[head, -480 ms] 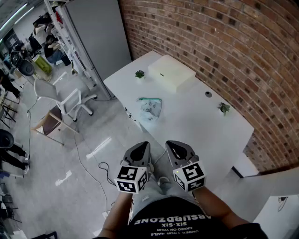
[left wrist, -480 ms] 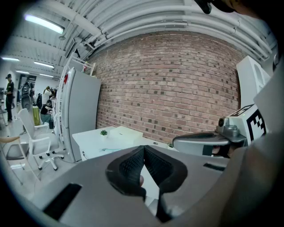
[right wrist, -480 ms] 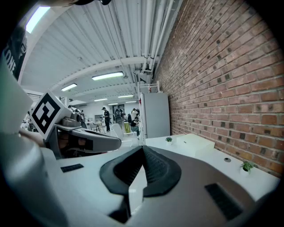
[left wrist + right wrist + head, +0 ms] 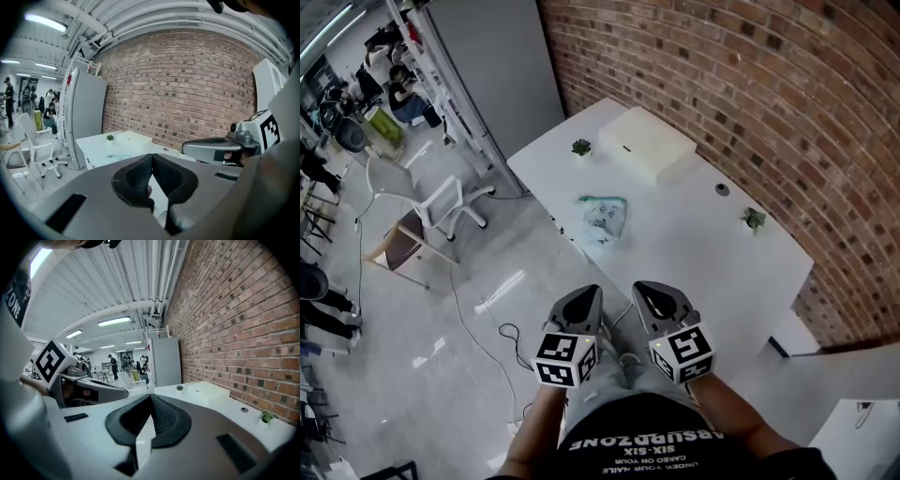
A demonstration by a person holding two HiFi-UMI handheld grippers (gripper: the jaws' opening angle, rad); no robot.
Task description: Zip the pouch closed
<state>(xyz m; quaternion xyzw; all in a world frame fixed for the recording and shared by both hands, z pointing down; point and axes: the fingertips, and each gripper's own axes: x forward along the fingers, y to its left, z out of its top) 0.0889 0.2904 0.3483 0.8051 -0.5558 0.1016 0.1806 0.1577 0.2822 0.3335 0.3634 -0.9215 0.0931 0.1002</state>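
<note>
Pouch (image 4: pixel 602 217) lies near the front edge of the white table (image 4: pixel 703 258), well apart from both grippers. Left gripper (image 4: pixel 590 293) and right gripper (image 4: pixel 641 289) are carried side by side at the waist, jaws pressed together, empty; probably a carrying posture, reach not yet begun.

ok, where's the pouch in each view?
Head view: pouch, centre, near the white table's left edge.
Left gripper view: thin teal sliver on the table, left of centre.
Right gripper view: not visible.
Shared landmark: small plant beside the white box, in all three.
</note>
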